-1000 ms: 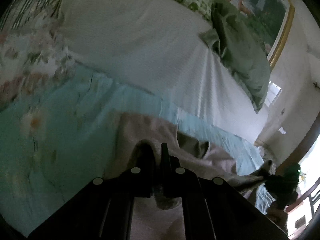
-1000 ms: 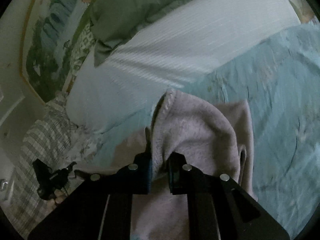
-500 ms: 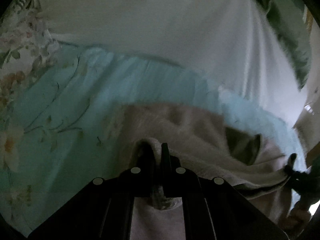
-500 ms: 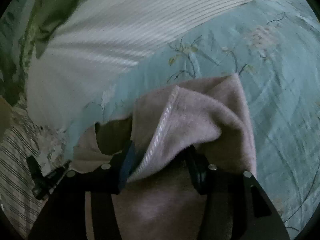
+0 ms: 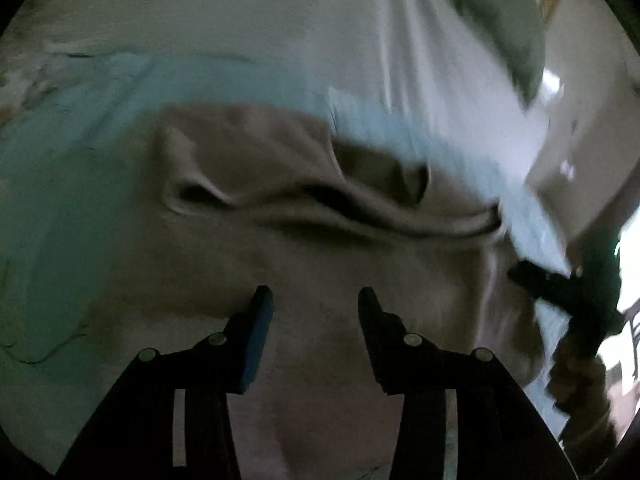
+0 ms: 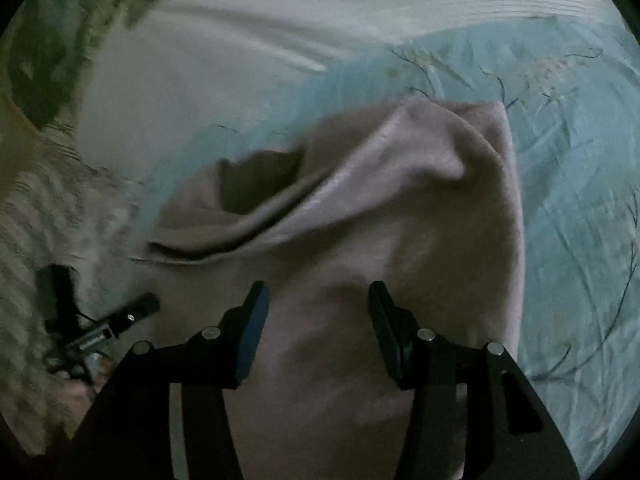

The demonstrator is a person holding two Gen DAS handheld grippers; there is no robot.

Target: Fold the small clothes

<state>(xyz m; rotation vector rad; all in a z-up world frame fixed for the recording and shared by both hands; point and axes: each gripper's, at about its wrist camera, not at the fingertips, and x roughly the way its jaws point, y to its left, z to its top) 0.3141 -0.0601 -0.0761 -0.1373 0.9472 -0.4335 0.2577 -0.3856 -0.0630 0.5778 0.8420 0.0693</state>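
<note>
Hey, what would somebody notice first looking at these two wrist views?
A pinkish-grey fleece garment lies folded over on the pale blue floral bedspread, filling the middle of both views. The left gripper and right gripper hang open just above it, gripping nothing.

Open bedding is being left all around the folded pink garment point(image 6: 400, 240): the teal floral bedspread point(image 6: 580, 220) is lying flat and bare to the right in the right wrist view, and the white ribbed sheet point(image 6: 360, 12) beyond it is being kept just as bare. The garment's far side is being raised into soft ridges with a dark hollow between them. A green pillow point(image 5: 504, 20) is being seen at the far edge of the sheet. On the garment's right in the left wrist view, the way is being blocked by the right gripper point(image 5: 532, 276).
</note>
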